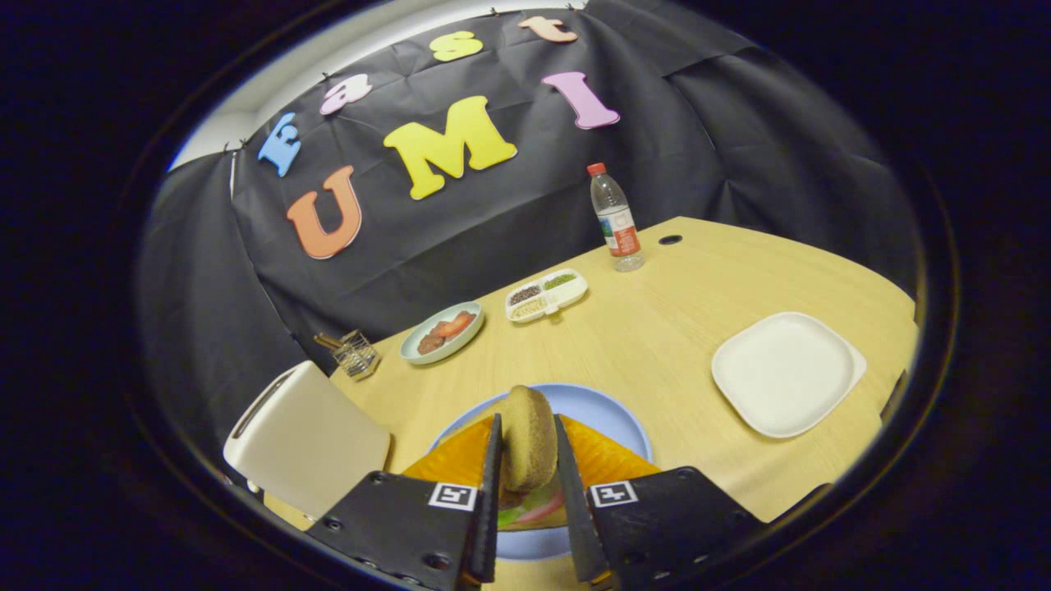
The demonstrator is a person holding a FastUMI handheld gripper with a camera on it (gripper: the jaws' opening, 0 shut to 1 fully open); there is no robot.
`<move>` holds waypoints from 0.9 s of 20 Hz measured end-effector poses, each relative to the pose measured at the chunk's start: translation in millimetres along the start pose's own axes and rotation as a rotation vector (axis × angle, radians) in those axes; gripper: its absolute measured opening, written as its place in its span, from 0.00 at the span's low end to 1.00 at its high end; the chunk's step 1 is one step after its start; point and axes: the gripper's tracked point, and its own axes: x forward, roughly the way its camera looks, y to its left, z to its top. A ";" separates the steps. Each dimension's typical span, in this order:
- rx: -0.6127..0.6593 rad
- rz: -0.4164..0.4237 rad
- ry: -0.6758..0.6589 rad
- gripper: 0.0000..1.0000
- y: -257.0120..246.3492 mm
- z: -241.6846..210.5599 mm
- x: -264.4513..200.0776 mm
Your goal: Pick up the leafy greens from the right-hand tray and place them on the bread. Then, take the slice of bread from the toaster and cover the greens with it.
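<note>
Brown round bread slice (528, 439) pinched on edge in tool (526, 460), over blue plate (609, 414); greens (516, 515) already stacked beneath. Left, by my judgement: lay slice down flat, release.

Staged test booth, not a real kitchen: black cloth wall (698, 156) w/ pale wood table (657, 328), food dishes, toaster (308, 447), water bottle (616, 217) set out

table (657, 328): matt pale wood | bottle (614, 217): clear plastic | bread (527, 439): rough, grainy | square plate (784, 373): smooth matt white
</note>
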 end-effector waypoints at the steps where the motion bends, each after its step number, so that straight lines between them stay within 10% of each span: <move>1: -0.010 -0.008 0.001 0.42 -4.8 -0.6 -0.3; 11: -0.213 -0.033 -0.183 0.92 2.9 40.3 -35.1; 18: -0.374 -0.041 -0.442 0.96 38.6 96.6 -109.1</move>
